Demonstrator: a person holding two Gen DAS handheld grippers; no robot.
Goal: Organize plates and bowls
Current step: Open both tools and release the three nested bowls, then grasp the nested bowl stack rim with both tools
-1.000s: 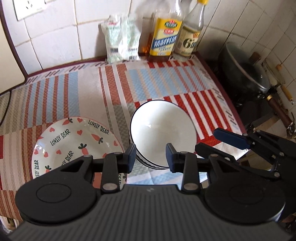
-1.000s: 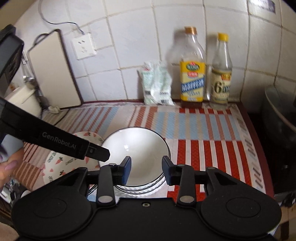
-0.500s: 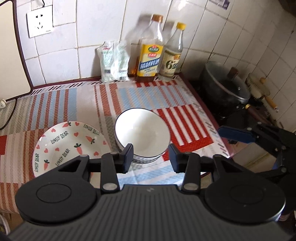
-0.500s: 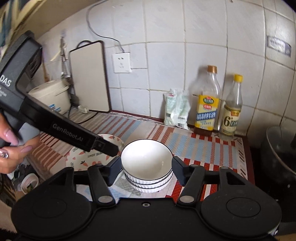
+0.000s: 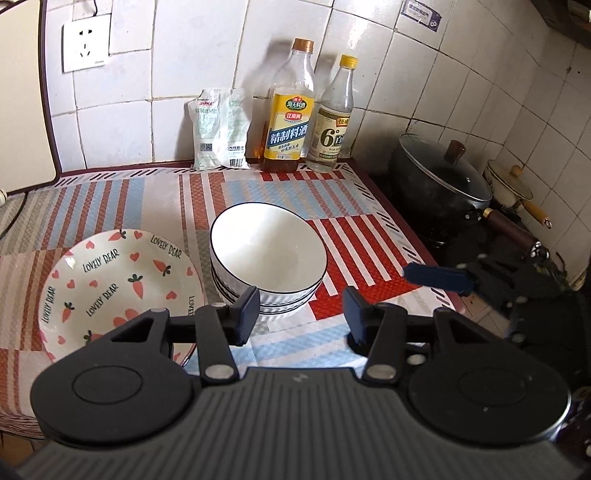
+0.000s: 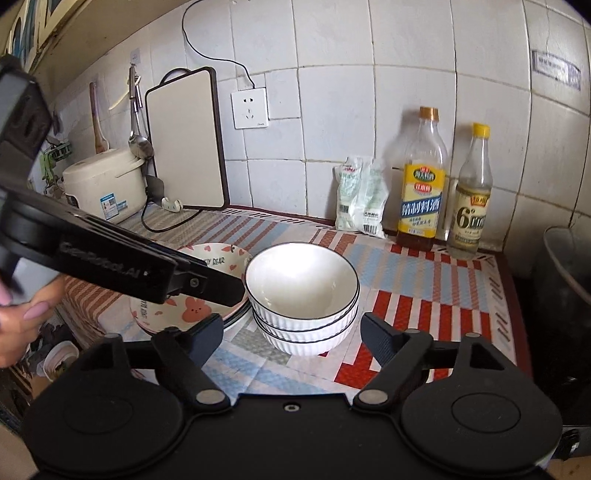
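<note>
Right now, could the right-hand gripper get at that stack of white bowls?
Probably yes. The right gripper has just been opening, with nothing between its fingers, and the stack of white bowls sits straight ahead. The left gripper hangs beside the stack, not across the way.

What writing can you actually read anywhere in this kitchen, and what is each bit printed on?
"LOVELY BEAR", repeated: carrot-and-heart plate.
"精制料酒": yellow label of the taller bottle.
"6°": label of the yellow-capped bottle.
"GenRobot.AI", blurred: side of the left gripper in the right wrist view.
Too small or blurred: the white packets, the wall sticker, the rice cooker label.
</note>
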